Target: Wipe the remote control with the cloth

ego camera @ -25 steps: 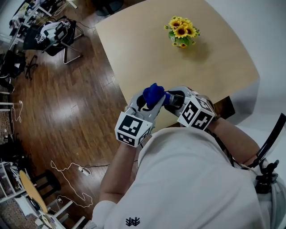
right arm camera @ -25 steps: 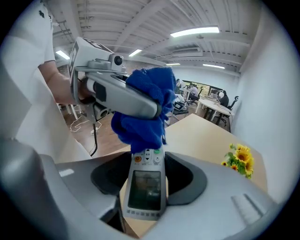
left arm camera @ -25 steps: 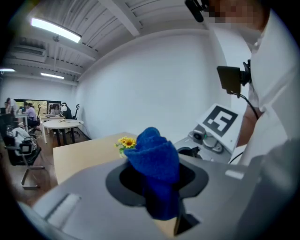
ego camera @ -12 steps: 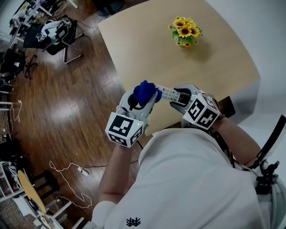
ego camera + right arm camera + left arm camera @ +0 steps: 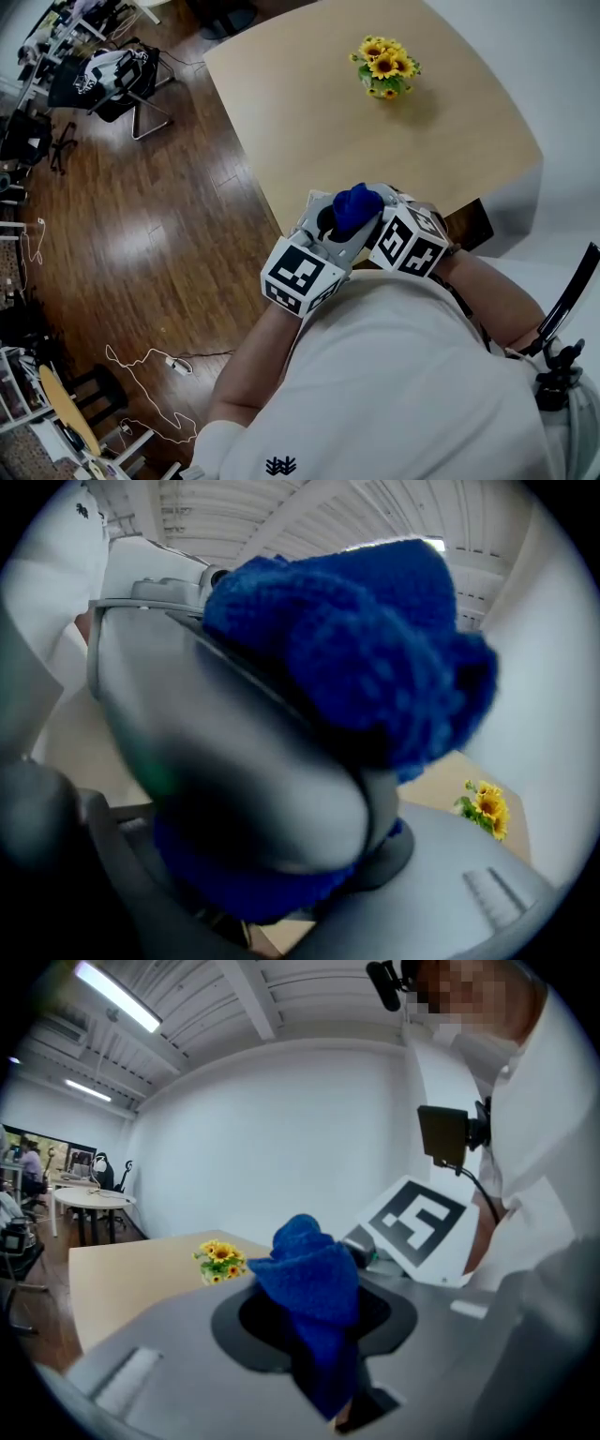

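**Q:** Head view first: what is held, and where?

**A:** A bunched blue knitted cloth (image 5: 357,205) is clamped in the left gripper (image 5: 339,228). It is pressed against the front of the right gripper (image 5: 382,204), above the near edge of the pale wooden table (image 5: 309,103).

**Q:** And the remote control?

**A:** It is not plainly seen. It is judged to lie under the cloth, between the two grippers. Whether the right jaws are closed cannot be told, since that gripper's view is filled by cloth and a blurred grey shape.

**Q:** How should the wipe be made?

**A:** Light, even pressure should be applied and strokes run along the remote's length. The remote must be held firm against the drag.
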Action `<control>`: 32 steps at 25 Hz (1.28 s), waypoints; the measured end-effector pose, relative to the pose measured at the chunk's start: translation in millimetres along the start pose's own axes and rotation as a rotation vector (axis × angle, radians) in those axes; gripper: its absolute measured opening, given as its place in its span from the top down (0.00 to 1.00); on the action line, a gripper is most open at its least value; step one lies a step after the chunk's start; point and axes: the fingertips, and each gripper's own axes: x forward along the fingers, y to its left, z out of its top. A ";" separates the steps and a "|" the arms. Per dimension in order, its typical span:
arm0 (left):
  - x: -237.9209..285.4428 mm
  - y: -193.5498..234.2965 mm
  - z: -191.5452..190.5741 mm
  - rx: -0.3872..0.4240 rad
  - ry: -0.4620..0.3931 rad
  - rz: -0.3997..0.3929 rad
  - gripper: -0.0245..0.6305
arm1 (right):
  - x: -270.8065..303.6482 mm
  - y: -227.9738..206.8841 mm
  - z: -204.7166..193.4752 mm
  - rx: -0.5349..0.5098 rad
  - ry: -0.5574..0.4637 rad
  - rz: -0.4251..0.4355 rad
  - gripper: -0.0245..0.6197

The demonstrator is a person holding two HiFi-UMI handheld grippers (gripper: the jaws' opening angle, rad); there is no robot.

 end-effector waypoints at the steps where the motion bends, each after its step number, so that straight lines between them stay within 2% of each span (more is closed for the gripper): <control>1: 0.5 0.1 -0.7 0.005 0.004 0.000 0.74 | -1.3 0.5 -0.9 0.000 0.002 -0.001 0.62; 9: -16.6 28.9 -4.0 0.046 0.031 0.084 0.74 | -13.5 -4.4 -12.8 0.033 0.014 -0.034 0.62; 15: -36.2 62.4 -0.9 0.041 0.019 0.172 0.74 | -20.7 -11.5 -26.8 0.067 0.030 -0.060 0.62; 19: -44.3 70.3 1.8 0.025 0.012 0.196 0.74 | -22.1 -11.5 -35.8 0.088 0.045 -0.058 0.62; 23: -35.8 60.8 13.7 0.025 -0.018 0.168 0.74 | -20.7 -17.8 -37.7 0.097 0.040 -0.064 0.62; 27: -14.4 28.6 14.1 0.004 -0.023 0.077 0.74 | -17.9 -15.0 -31.5 0.087 0.030 -0.052 0.62; 32: 21.7 -8.3 3.1 0.010 0.016 -0.023 0.74 | -15.5 -16.3 -23.1 0.058 0.011 -0.030 0.62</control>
